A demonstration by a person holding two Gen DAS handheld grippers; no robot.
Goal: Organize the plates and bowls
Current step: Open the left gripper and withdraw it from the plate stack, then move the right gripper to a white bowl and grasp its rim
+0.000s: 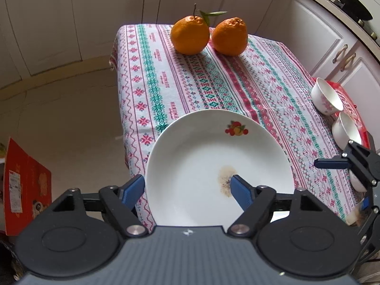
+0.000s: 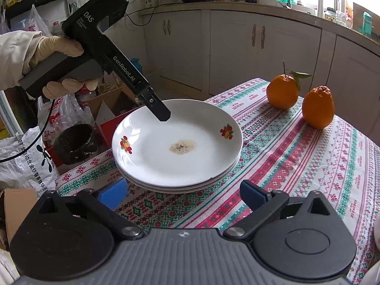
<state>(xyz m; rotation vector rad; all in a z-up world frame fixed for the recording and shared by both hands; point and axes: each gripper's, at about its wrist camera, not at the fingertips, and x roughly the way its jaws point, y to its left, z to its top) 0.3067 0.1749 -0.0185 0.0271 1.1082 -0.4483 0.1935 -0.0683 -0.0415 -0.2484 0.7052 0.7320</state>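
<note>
From my left camera I see my left gripper [image 1: 187, 185] held over the near left side of a white plate [image 1: 213, 156]. Its jaws stand apart: the left blue pad sits outside the rim, the right one over the plate's inside, beside a brownish stain [image 1: 226, 178]; whether either touches the plate I cannot tell. The plate lies on a patterned tablecloth [image 1: 213, 83]. Two oranges [image 1: 190, 35] sit touching at the far end. At the right edge are white bowls [image 1: 326, 98] and my right gripper [image 1: 342, 163]
</note>
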